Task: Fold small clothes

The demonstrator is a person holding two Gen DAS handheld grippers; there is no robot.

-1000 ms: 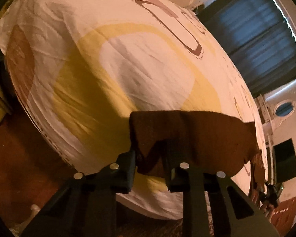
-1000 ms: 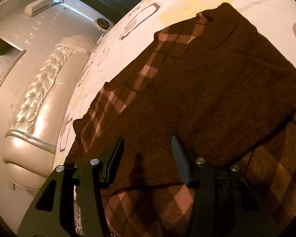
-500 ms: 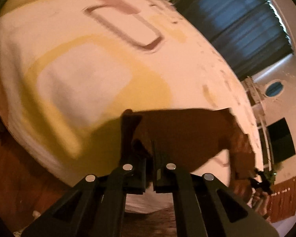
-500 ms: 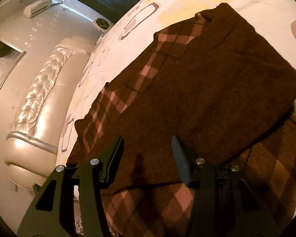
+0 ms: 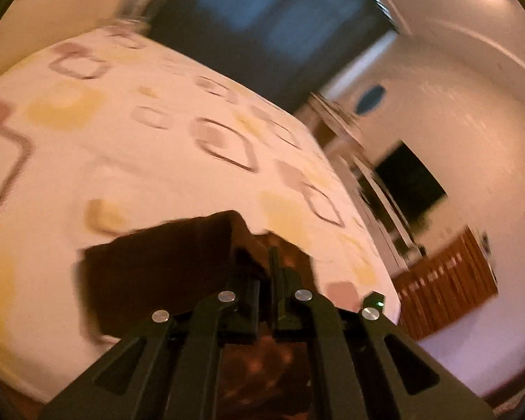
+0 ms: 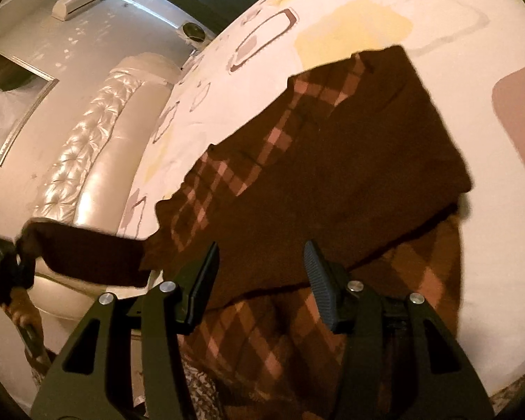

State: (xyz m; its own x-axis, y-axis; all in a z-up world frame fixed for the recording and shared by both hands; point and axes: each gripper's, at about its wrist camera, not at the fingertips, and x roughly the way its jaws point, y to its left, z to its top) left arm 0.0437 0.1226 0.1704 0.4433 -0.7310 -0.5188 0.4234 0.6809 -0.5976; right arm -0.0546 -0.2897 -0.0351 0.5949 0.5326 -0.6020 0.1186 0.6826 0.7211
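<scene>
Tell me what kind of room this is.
Most likely a bedroom: a bed with a patterned sheet, a tufted headboard, and a brown plaid garment spread on it for folding.

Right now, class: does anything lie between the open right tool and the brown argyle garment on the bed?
Nothing visible does. The right tool hovers open directly over the brown argyle garment, bare fabric beneath it. The left tool is shut on the garment's lifted end, off to the side.

The right tongs (image 6: 260, 269) hang with fingers spread wide above a brown checked garment (image 6: 332, 182) lying on the patterned bed (image 6: 367, 28), while at far left the left tongs (image 6: 3, 262) pinch one sleeve (image 6: 87, 259) lifted out past the bed's edge
</scene>
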